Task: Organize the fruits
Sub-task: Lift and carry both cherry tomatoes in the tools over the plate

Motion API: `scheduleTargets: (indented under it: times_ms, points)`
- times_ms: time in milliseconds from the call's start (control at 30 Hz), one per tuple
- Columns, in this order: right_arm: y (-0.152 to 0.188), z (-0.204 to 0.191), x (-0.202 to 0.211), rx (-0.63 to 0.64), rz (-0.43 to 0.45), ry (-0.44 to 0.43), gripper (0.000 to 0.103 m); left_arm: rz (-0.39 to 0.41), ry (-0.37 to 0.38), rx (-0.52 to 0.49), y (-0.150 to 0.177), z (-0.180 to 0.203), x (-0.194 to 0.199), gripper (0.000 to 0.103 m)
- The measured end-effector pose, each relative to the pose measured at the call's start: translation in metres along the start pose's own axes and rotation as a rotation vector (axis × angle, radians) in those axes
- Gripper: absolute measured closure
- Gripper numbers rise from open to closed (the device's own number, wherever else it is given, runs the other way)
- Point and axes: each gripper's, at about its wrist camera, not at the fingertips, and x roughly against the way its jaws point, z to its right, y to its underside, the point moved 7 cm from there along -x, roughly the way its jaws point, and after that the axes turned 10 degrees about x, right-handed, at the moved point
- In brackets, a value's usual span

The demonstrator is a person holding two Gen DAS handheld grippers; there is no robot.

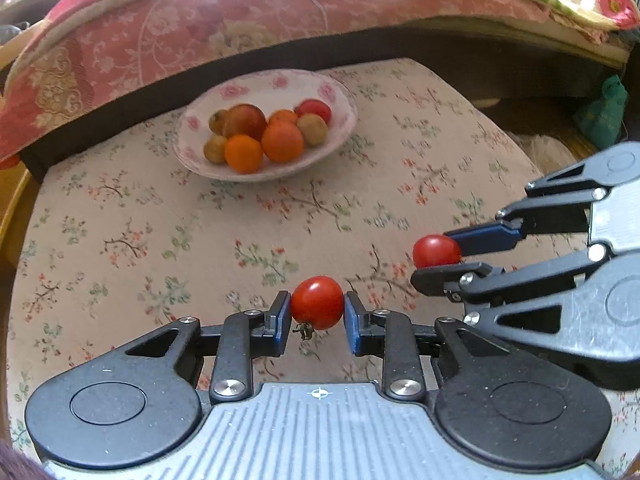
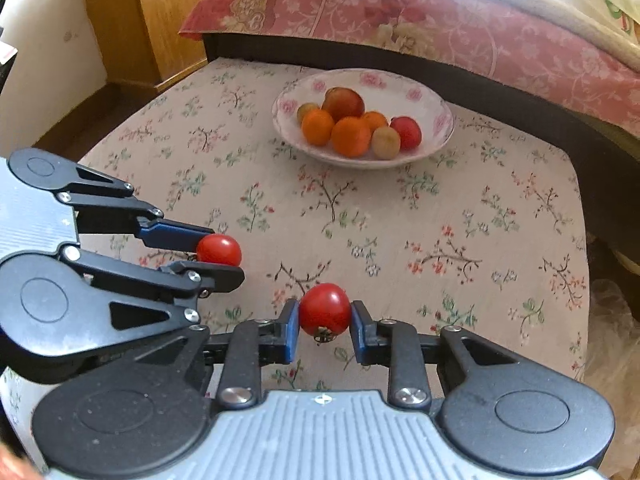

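Both grippers are held low over the flowered bench [image 1: 160, 248], side by side and pointing toward the bowl [image 1: 340, 92] at the far end. The left gripper [image 1: 317, 312] has its jaws clamped on a red tomato [image 1: 317, 303], stem end turned down. The right gripper [image 2: 325, 318] sits level just beside it, jaws likewise clamped on a second tomato [image 2: 325, 309]. The bowl, well apart from both, holds oranges [image 1: 282, 141], an apple [image 1: 245, 120] and small yellowish fruits [image 1: 312, 129]. A pink quilt [image 1: 248, 20] lies beyond.
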Motion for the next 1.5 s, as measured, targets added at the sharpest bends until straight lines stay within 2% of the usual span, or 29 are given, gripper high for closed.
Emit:
scheduleTargets:
  times_ms: [467,1500]
  points:
    - [-0.023,0.009,0.001,-0.032,0.042,0.039,0.072,0.051,-0.041,0.034,-0.021,-0.012,0.003,0.067]
    - [-0.038,0.032,-0.001,-0.099,0.075,0.098,0.072,0.105,-0.069,0.034,-0.048,-0.009,0.001,0.068]
